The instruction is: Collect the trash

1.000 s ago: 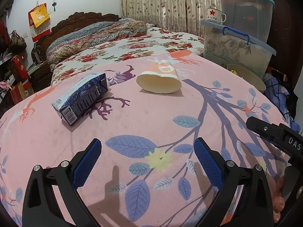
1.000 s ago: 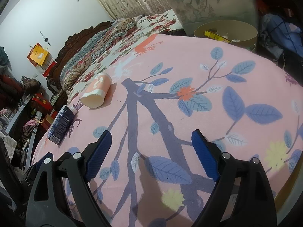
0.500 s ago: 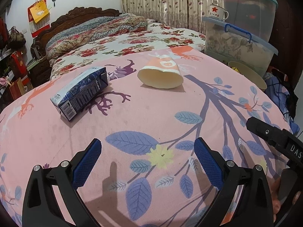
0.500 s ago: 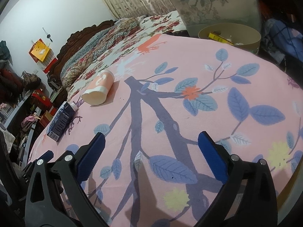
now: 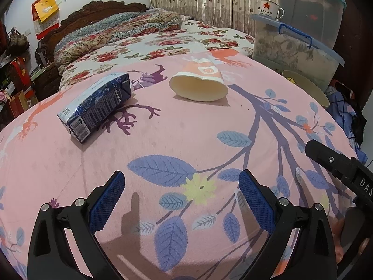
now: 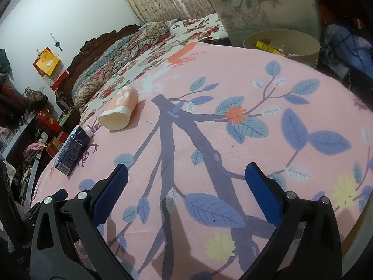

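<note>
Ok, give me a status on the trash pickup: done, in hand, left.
Done: the round bin beside the bed already holds some scraps, including a yellow packet. In hand: nothing; the left tool and right tool both stand open and empty above the pink blanket. Left: the dark blue carton and the squashed paper cup both lie on the blanket, untouched.

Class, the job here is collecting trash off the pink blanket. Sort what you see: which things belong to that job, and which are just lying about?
Belongs to the job:
- blue carton, lying on its side
- crushed paper cup, on its side
- round bin, already holding scraps

Just lying about:
- enamel mug on the storage box
- floral quilt
- wall calendar
</note>
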`<control>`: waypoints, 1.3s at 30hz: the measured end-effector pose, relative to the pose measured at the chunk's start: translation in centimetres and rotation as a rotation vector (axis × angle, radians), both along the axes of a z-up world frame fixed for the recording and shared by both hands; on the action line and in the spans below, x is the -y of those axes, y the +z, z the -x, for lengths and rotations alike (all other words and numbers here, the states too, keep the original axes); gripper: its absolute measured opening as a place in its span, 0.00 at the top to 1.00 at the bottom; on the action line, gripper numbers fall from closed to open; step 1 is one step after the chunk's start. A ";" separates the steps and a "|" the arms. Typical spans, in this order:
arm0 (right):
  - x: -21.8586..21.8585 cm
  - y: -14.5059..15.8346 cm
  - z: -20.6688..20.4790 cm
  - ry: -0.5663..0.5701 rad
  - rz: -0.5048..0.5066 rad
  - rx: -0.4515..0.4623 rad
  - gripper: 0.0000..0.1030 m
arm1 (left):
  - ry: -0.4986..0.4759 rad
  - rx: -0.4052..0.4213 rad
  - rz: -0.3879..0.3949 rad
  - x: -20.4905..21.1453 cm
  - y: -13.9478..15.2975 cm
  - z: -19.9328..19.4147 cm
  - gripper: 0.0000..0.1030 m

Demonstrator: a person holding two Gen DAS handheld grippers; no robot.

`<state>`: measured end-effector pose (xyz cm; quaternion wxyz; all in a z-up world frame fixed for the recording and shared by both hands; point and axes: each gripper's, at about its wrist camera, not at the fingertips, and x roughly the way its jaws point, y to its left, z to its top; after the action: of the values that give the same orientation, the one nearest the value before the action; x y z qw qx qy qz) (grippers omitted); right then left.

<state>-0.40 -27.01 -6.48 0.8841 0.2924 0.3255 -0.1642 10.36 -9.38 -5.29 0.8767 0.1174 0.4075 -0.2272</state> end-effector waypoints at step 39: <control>-1.7 0.1 -2.5 0.026 0.008 -0.034 0.03 | 0.056 -0.140 0.076 -1.8 -0.9 -2.5 0.09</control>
<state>2.07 -25.32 -6.41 0.8816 0.2819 0.3435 -0.1587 12.82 -7.58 -6.17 0.8558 0.0564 0.4620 -0.2256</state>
